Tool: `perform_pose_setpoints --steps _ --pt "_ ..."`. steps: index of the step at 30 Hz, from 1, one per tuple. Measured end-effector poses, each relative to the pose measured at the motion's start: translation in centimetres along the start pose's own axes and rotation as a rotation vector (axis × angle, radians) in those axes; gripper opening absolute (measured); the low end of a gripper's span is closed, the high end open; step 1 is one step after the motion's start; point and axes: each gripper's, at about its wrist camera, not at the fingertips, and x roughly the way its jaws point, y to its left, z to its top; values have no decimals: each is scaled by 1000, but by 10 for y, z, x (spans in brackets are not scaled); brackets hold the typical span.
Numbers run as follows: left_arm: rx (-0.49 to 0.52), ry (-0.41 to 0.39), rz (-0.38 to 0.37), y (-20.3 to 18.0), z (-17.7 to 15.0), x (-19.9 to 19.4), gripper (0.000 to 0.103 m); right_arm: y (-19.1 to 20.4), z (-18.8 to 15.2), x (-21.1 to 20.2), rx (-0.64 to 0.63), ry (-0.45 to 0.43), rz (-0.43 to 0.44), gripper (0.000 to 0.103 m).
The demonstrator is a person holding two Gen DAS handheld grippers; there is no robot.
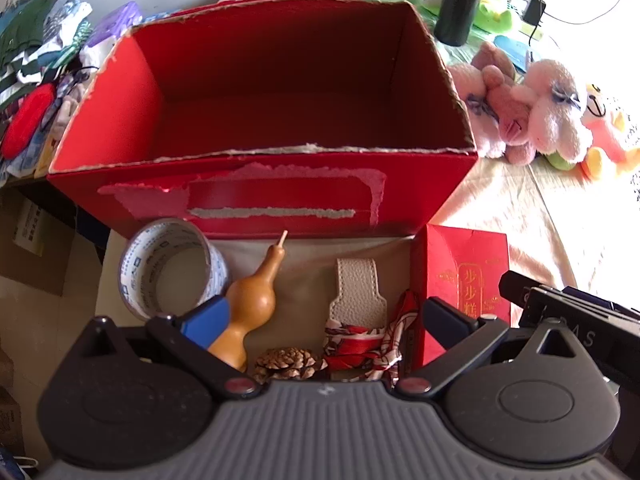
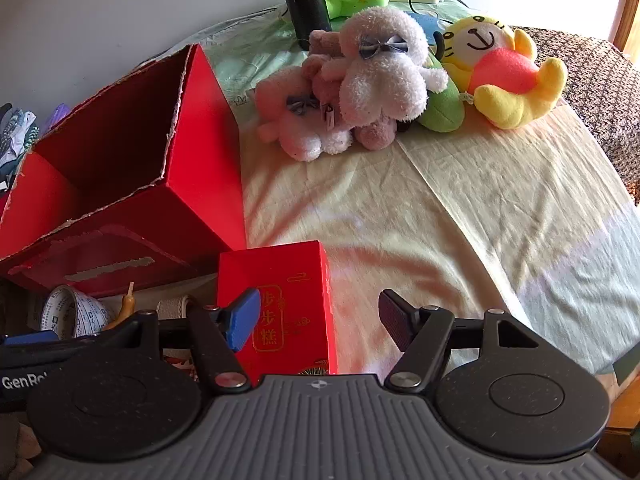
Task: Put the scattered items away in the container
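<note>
Low in the left view, gourd (image 1: 250,308) looked light, hard, slick; grip its belly. Left gripper (image 1: 326,320) and right gripper (image 2: 320,320) gaped wide, empty.

So everything's sitting on a bed with a wrinkly pale yellow sheet (image 2: 460,216). The big red cardboard box (image 1: 280,196) is standing open on it, with a smaller red packet (image 2: 288,300) lying just beside its corner. Pink plush toys (image 2: 352,92) and a yellow one (image 2: 508,80) are piling up farther back.
</note>
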Motion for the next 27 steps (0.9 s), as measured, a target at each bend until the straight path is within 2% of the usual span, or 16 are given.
perform_pose_setpoints --steps 8,13,20,27 --pt "29 9 -32 -1 -5 8 102 -3 -5 3 25 6 -25 70" --pt "79 -25 -33 -7 -10 8 102 -7 -10 3 45 -14 -43 70" --pt "59 -31 -57 -10 -5 12 102 -23 -2 8 70 5 -43 70" --pt "61 -82 -197 -9 -5 -1 102 -34 22 18 2 53 21 69"
